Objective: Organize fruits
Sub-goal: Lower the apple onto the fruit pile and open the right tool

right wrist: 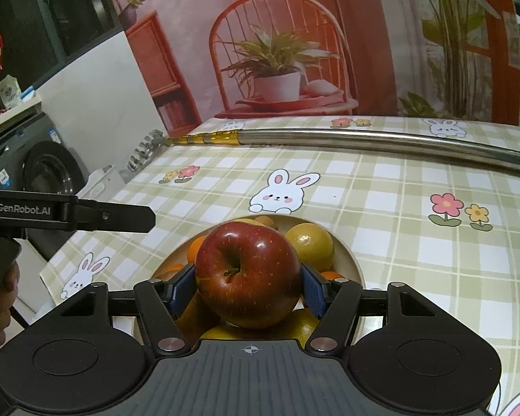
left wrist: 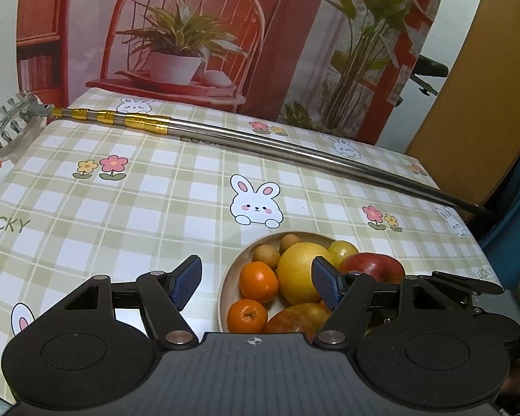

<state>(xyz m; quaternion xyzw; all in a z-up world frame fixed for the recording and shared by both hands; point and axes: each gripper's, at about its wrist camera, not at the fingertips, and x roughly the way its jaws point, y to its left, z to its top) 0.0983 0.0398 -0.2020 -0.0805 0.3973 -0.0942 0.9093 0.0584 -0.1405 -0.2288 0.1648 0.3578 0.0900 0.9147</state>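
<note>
My right wrist view showed what the left could not: the right gripper (right wrist: 248,286) had both blue pads pressed against the sides of a red apple (right wrist: 248,274), grasping it just above the bowl (right wrist: 352,263). The left view showed that apple (left wrist: 372,265) only partly, behind a finger, at the bowl's (left wrist: 225,277) far right. My left gripper (left wrist: 256,282) stood released, jaws wide with nothing between them, over the bowl's left half, near two mandarins (left wrist: 258,280) and a yellow grapefruit (left wrist: 300,274). A telescopic pole (left wrist: 260,140) lay across the far table (left wrist: 138,208).
</note>
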